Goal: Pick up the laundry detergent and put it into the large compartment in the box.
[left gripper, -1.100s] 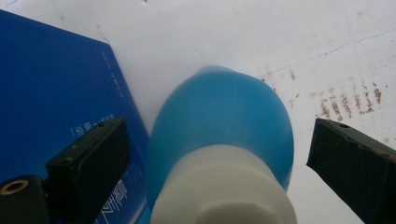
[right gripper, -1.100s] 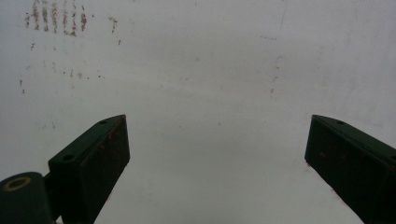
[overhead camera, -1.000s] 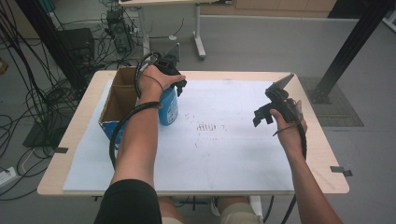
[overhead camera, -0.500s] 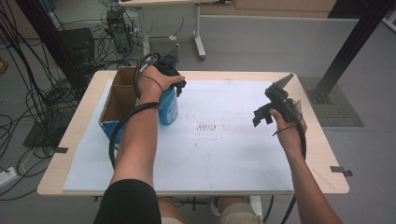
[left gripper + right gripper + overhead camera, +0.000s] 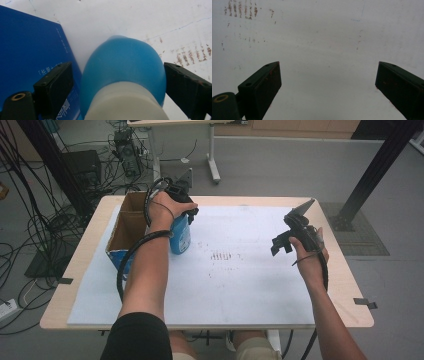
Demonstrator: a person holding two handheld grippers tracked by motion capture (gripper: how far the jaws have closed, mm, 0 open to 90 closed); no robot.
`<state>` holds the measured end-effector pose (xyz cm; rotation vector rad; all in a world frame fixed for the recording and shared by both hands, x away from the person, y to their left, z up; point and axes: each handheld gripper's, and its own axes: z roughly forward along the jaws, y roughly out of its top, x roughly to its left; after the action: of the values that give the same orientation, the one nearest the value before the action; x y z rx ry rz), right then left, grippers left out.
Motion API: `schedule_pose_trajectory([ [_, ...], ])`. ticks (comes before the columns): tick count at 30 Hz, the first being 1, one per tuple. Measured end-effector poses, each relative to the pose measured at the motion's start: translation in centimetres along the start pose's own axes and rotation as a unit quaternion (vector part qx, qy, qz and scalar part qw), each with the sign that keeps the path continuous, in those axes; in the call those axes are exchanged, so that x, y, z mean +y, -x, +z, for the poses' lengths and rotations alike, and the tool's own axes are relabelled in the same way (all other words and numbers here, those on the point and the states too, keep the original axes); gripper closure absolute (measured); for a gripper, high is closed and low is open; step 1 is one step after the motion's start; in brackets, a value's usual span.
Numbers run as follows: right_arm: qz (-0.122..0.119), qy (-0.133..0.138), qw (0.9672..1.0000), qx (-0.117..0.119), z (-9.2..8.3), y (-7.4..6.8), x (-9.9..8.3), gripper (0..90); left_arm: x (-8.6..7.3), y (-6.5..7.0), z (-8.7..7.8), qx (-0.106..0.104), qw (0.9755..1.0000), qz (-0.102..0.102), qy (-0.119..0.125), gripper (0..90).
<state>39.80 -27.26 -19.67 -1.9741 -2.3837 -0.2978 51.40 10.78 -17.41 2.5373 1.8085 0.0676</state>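
A blue bottle (image 5: 181, 237) with a white cap stands upright on the white sheet, right beside a cardboard box. My left gripper (image 5: 179, 200) points down over it from above. In the left gripper view the bottle (image 5: 125, 65) sits between the jaws of that gripper (image 5: 117, 72), which have just been closing. The right pad (image 5: 182, 82) meets the bottle's side, while a thin gap remains at the left pad (image 5: 57, 82). My right gripper (image 5: 280, 246) hovers over the right half of the sheet, open (image 5: 328, 75), with nothing between its jaws.
The open cardboard box (image 5: 125, 227) has blue outer sides (image 5: 27, 50) and stands at the table's left. A white sheet (image 5: 225, 285) covers the wooden table (image 5: 345, 285), with rusty marks (image 5: 220, 256) at its middle. Cables and stands lie on the floor beyond.
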Motion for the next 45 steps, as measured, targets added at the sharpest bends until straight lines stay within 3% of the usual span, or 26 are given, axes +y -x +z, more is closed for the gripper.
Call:
schedule_pose_trajectory([
  [13,0.001,0.0,1.0,0.001,0.1,0.14,0.03,6.4,0.0,0.15,0.45,0.007,1.0,-0.001,-0.002,20.4],
  [23,0.001,-0.002,1.0,0.001,0.23,0.08,0.1,6.4,-0.03,0.0,0.3,0.001,1.0,0.007,-0.001,35.4],
  [45,0.001,-0.006,1.0,0.0,0.44,-0.09,0.28,6.4,0.31,-0.55,0.31,-0.01,0.9998,0.014,-0.008,37.0],
])
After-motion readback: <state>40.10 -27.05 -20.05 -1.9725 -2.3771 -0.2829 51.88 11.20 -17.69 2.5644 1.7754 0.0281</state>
